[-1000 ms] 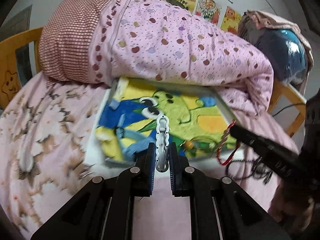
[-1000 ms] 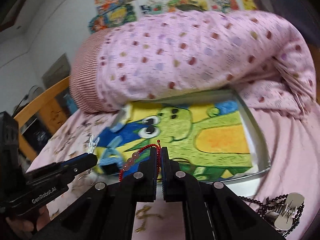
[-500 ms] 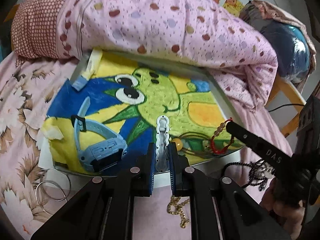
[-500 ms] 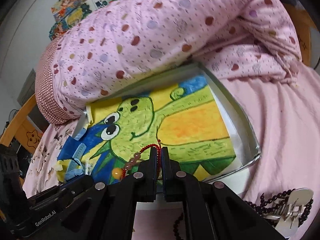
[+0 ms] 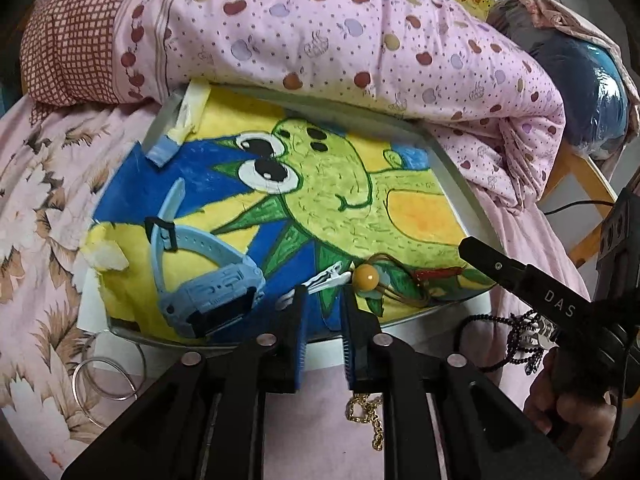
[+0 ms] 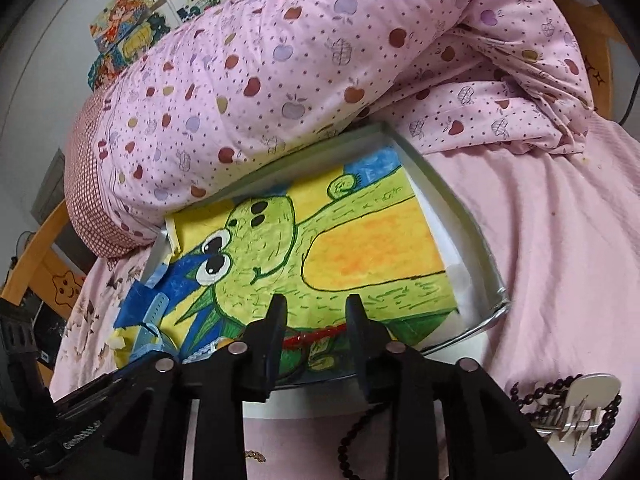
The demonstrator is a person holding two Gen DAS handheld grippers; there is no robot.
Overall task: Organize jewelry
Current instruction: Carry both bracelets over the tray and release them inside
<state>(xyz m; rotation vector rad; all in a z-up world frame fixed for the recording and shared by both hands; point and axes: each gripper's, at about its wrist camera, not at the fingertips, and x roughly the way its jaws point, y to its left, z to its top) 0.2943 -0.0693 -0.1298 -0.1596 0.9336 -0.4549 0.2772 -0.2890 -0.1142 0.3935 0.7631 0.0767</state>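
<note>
Change: half a second ago the left gripper (image 5: 323, 322) pinched the silver hair clip (image 5: 325, 279) and the right gripper (image 6: 316, 322) pinched the red bead bracelet (image 6: 316, 335); both pieces now lie released in the tray (image 5: 456, 184).
Left gripper: jaws parted, empty, poised over the tray's near edge, with the clip just beyond its fingertips.
Right gripper: jaws spread wide, low over the tray's near edge, the bracelet lying between and just under its fingers.
Hair clip: flat on the frog drawing (image 5: 336, 196), between the blue watch (image 5: 208, 292) and the amber bead cord (image 5: 368, 277).
Outside the tray: gold chain (image 5: 366, 416) and silver bangles (image 5: 105, 378) on the pink bedsheet (image 6: 560, 264); black bead necklace (image 6: 560, 394) near the tray's right corner.
</note>
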